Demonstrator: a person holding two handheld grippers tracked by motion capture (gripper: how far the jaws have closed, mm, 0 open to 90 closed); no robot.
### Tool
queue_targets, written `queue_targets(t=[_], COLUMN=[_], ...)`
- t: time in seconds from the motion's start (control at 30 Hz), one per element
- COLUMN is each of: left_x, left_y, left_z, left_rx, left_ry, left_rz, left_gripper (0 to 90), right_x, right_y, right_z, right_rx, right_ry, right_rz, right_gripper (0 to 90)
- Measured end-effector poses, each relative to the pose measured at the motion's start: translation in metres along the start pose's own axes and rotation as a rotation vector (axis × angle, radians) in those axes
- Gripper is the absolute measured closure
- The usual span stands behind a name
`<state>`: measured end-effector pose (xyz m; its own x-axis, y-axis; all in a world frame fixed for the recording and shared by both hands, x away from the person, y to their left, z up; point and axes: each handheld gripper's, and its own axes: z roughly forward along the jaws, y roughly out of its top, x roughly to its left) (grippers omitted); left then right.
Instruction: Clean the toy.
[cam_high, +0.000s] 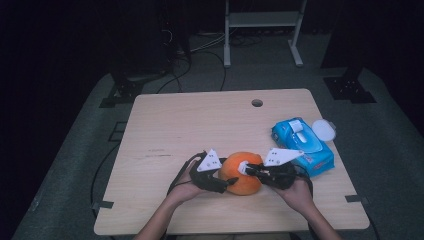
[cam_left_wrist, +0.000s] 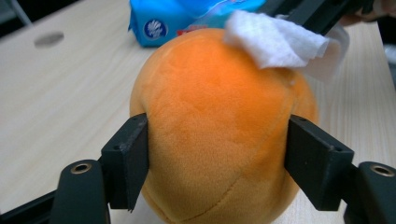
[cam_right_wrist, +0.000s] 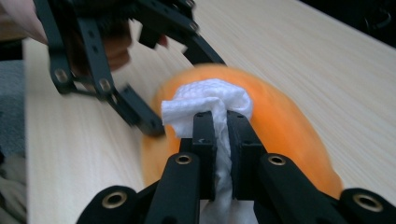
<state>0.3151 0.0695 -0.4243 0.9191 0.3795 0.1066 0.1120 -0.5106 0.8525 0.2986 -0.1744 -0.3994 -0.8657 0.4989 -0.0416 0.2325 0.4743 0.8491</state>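
Left gripper clamps the orange plush ball, right gripper pinches a white wet wipe onto it, blue wipes pack lid open nearby.

Plush ball sits near front edge of table, btwn left gripper and right gripper. Wipe on top of ball. Wipes pack to its right, lid behind pack.

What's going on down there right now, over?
Left claw clamped on orange plush ball. Right claw shut on white wipe, pressing it on ball. Nothing blocking; wipes pack beside.
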Motion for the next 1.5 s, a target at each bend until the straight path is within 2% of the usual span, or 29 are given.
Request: queue_targets(t=[0.1, 0.17, 0.23, 0.27, 0.33, 0.43, 0.47, 0.5, 0.53, 0.57, 0.67, 0.7, 0.73, 0.77, 0.83, 0.87, 0.93, 1.0, 1.03, 1.07, 1.1, 1.17, 1.33, 1.37, 1.43, 1.5], left_x=[-0.008, -0.009, -0.010, -0.009, -0.003, 0.009, 0.011, 0.012, 0.012, 0.010, 0.007, 0.004, 0.002, -0.001, -0.006, -0.007, -0.006, -0.001, 0.001, 0.001, -0.002, -0.006, -0.015, -0.015, -0.014, -0.012], left_y=[0.004, 0.003, 0.001, 0.000, -0.001, -0.006, -0.009, -0.014, -0.014, -0.015, -0.008, -0.004, -0.001, 0.002, 0.005, 0.005, 0.003, 0.000, -0.002, -0.003, -0.003, -0.003, 0.000, -0.001, -0.001, -0.002], left_z=[-0.002, -0.002, -0.001, -0.001, 0.001, 0.005, 0.007, 0.011, 0.011, 0.011, 0.003, 0.000, -0.002, -0.004, -0.006, -0.007, -0.006, -0.005, -0.004, -0.002, 0.000, 0.002, 0.003, 0.003, 0.003, 0.003], left_rx=[0.019, 0.039, 0.039, 0.025, -0.006, -0.030, -0.035, -0.024, -0.024, -0.028, -0.043, -0.058, -0.062, -0.060, -0.054, -0.050, -0.052, -0.093, -0.108, -0.107, -0.099, -0.081, -0.042, -0.040, -0.041, -0.048], left_ry=[0.011, 0.007, 0.001, -0.004, -0.014, 0.005, 0.002, -0.041, -0.041, -0.042, -0.011, 0.018, 0.033, 0.058, 0.088, 0.086, 0.060, 0.024, 0.022, 0.028, 0.038, 0.043, 0.058, 0.060, 0.055, 0.028], left_rz=[0.083, 0.120, 0.129, 0.104, 0.025, -0.124, -0.172, -0.198, -0.198, -0.179, -0.126, -0.084, -0.057, -0.010, 0.057, 0.070, 0.059, -0.023, -0.055, -0.053, -0.032, -0.007, 0.088, 0.092, 0.086, 0.071], left_gripper=[30.4, 31.4, 30.8, 28.4, 19.1, 8.6, 8.6, 12.7, 19.4, 19.4, 29.8, 31.2, 32.0, 32.4, 32.8, 32.7, 29.9, 25.6, 25.5, 26.8, 29.0, 30.5, 31.7, 32.0, 32.0, 30.0], right_x=[0.003, -0.001, -0.011, -0.016, -0.024, -0.028, -0.028, -0.026, -0.025, -0.025, -0.014, -0.012, -0.008, -0.006, -0.005, -0.006, -0.008, -0.011, -0.013, -0.014, -0.013, -0.001, 0.011, 0.011, 0.003, -0.008], right_y=[0.005, 0.005, 0.000, -0.004, -0.015, -0.021, -0.020, -0.018, -0.017, -0.017, -0.008, -0.006, -0.003, -0.001, 0.003, 0.003, -0.001, -0.007, -0.009, -0.011, -0.010, -0.002, 0.006, 0.007, 0.006, 0.000], right_z=[-0.003, -0.007, -0.010, -0.011, -0.010, -0.011, -0.012, -0.010, -0.009, -0.009, -0.006, -0.006, -0.007, -0.007, -0.010, -0.010, -0.009, -0.008, -0.007, -0.007, -0.006, -0.003, 0.001, 0.001, -0.004, -0.008], right_rx=[-0.028, -0.031, -0.022, -0.002, 0.019, 0.031, 0.029, 0.029, 0.024, 0.024, 0.013, 0.002, -0.014, -0.020, -0.036, -0.039, -0.027, -0.010, -0.009, -0.015, -0.015, -0.015, -0.021, -0.017, -0.027, -0.021], right_ry=[0.027, 0.002, -0.025, -0.035, -0.037, -0.053, -0.049, -0.045, -0.038, -0.038, -0.022, -0.016, -0.013, -0.014, -0.008, -0.002, 0.005, -0.002, 0.001, 0.009, 0.010, 0.015, 0.037, 0.024, -0.003, -0.042], right_rz=[-0.002, -0.002, 0.019, 0.029, 0.062, 0.073, 0.079, 0.067, 0.064, 0.064, 0.034, 0.031, 0.024, 0.015, 0.006, 0.011, 0.017, 0.023, 0.034, 0.052, 0.055, 0.005, -0.039, -0.049, -0.033, -0.013], right_gripper=[82.0, 82.0, 82.0, 82.0, 82.0, 82.0, 82.0, 82.0, 82.0, 82.0, 81.9, 81.8, 81.9, 81.9, 81.9, 81.9, 82.0, 81.9, 81.9, 81.9, 81.9, 81.9, 82.0, 82.0, 82.0, 82.0])
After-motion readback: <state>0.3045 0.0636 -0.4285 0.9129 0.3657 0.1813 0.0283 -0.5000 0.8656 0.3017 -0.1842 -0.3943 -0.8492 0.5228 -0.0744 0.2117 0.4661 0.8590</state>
